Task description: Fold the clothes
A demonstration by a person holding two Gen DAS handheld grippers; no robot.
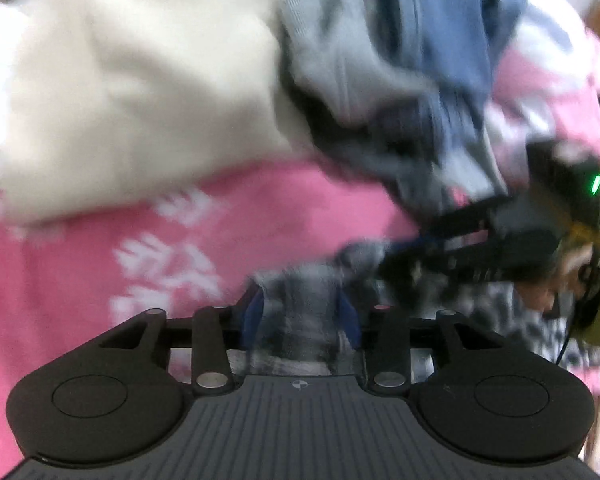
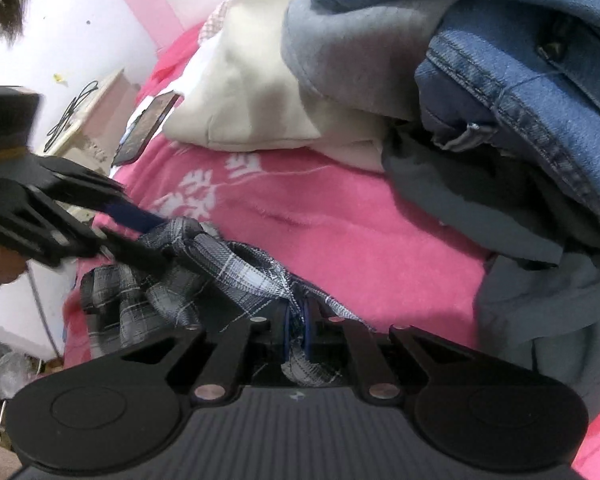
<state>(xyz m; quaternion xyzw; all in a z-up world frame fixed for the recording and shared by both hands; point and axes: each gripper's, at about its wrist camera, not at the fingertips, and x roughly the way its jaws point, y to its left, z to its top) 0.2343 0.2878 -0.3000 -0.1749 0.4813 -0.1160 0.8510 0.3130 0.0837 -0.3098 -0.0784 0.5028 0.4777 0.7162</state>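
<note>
A grey plaid garment (image 2: 188, 272) is stretched between my two grippers above a pink blanket (image 2: 360, 220). My right gripper (image 2: 297, 330) is shut on one end of it. My left gripper (image 1: 300, 316) is shut on the other end (image 1: 304, 320); that view is blurred. The left gripper also shows in the right wrist view (image 2: 152, 236), at the left, pinching the plaid cloth. The right gripper shows in the left wrist view (image 1: 380, 256), at the right.
A pile of clothes lies beyond: a cream garment (image 2: 260, 92), a grey sweatshirt (image 2: 340, 48), blue jeans (image 2: 520, 80) and a blue-grey garment (image 2: 540, 300). A phone (image 2: 146, 128) lies on the blanket's left edge. A pink-and-white wall (image 2: 80, 20) is behind.
</note>
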